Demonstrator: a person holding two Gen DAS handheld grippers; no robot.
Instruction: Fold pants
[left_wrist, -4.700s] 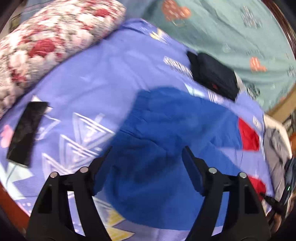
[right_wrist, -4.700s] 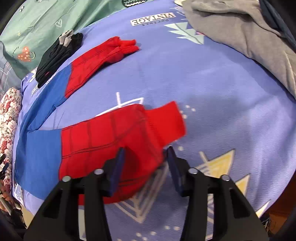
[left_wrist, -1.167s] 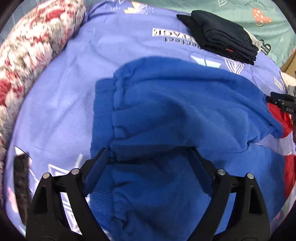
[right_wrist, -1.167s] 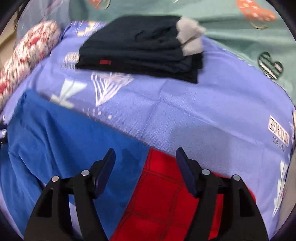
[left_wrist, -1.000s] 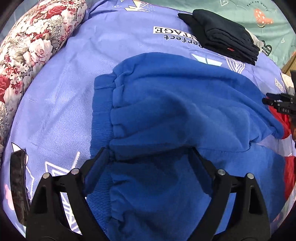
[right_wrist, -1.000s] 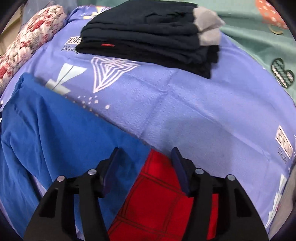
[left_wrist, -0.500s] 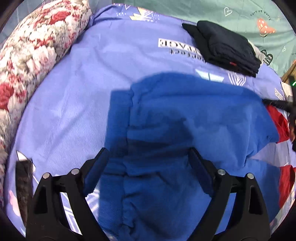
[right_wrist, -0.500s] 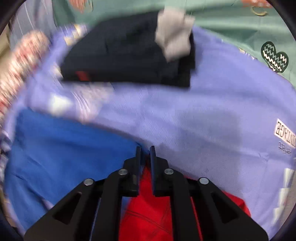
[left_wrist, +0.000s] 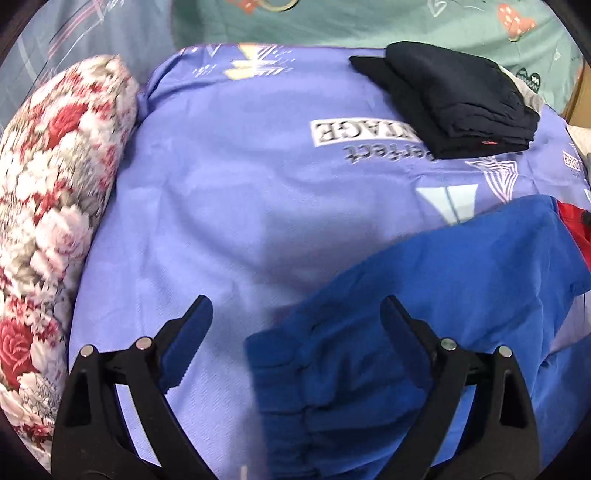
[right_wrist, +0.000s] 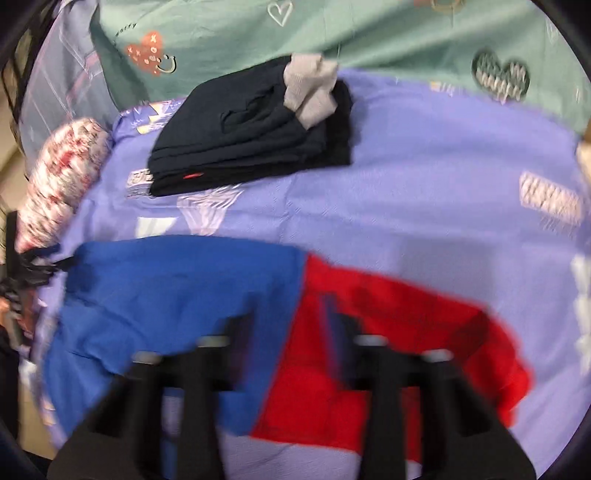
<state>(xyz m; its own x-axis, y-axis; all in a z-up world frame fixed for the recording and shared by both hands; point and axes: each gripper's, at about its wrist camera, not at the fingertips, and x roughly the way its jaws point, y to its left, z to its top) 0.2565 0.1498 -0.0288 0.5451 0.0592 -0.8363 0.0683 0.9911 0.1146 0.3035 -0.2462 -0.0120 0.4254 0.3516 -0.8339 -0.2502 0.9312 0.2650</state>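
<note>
Fingers of the left gripper (left_wrist: 293, 301) are spread wide and tilt steeply down over the bed, holding nothing; the bunched blue waistband of the pants (left_wrist: 443, 295) lies under the right-hand finger, and bare sheet lies under the other. The right gripper (right_wrist: 286, 314) also tilts steeply down and is badly blurred. Its fingers are closing but a gap still shows between them, and the seam where the pants turn from blue to red lies in that gap. The blur hides whether the pads touch the cloth. One pair of pants is in view, blue at the top and red in the lower leg, lying across the near part of the lilac printed bed sheet (left_wrist: 240, 166). Beyond it, well apart, sits one stack of dark folded clothes (left_wrist: 454, 96), with one grey piece (right_wrist: 310, 86) on its far end in the right wrist view. One floral pillow (left_wrist: 48, 206) runs along the sheet's left edge, and a green printed cloth (left_wrist: 369, 18) borders the far edge. Between pillow, stack and pants the sheet lies bare, a broad stretch ahead of the left gripper; more bare sheet lies to the right of the red leg.
</note>
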